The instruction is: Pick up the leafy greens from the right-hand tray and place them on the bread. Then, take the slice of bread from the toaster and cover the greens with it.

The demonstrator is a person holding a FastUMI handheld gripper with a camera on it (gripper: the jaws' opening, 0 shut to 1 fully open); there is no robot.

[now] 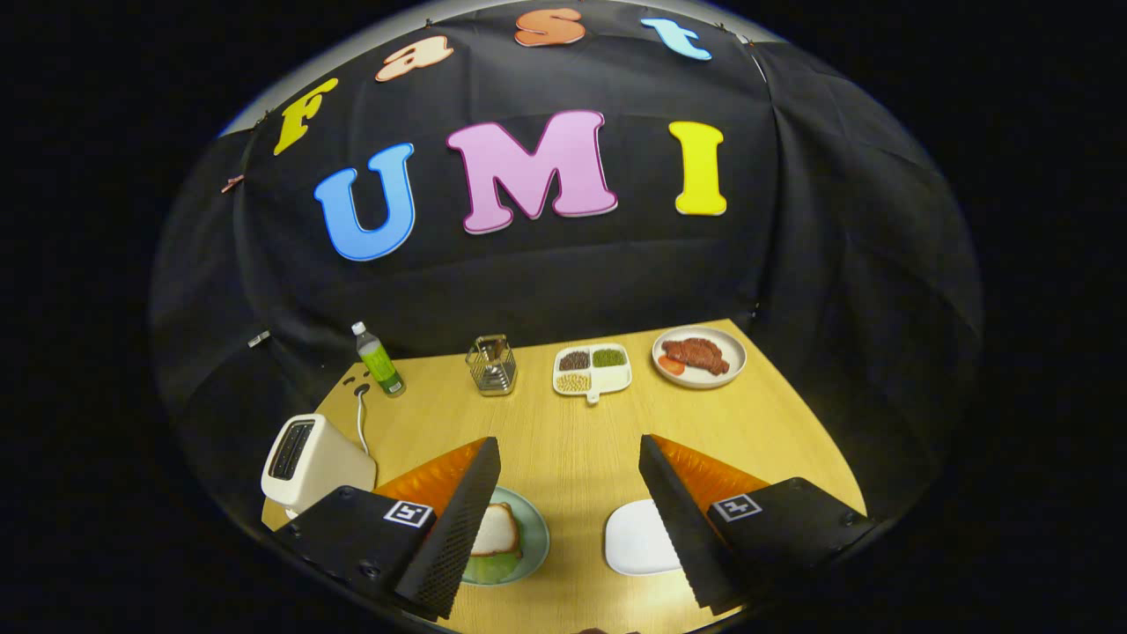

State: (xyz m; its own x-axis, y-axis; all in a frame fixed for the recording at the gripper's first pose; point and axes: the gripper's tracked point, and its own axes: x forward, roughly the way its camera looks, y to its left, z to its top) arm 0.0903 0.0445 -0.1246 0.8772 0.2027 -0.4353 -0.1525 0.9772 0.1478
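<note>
- From the gripper view, I see my claw (568, 515) held wide open above the wooden surface (581, 431), nothing between its fingers (462, 519).
- Just inside the left finger sits a pale green plate (533, 537) with a slice of bread (495, 530) on it; leafy greens (489, 568) show under the bread at its near edge. The finger hides part of the plate.
- Just inside the right finger lies a white tray (636, 539), partly hidden by that finger; the part I can see looks bare.
- The toaster (308, 462) stands left of the left finger, near the surface's edge, its cord (361, 423) running back toward a socket cutout. I cannot tell whether a slice sits in its slot.
- Beyond the fingers, along the far side of the surface from left to right: a green-labelled bottle (379, 359), a wire holder (492, 364), a white divided dish (592, 369) with three kinds of grain or beans, and a round plate of meat (699, 356) with something orange beside it.
- All four far items stand well apart from the claw.
</note>
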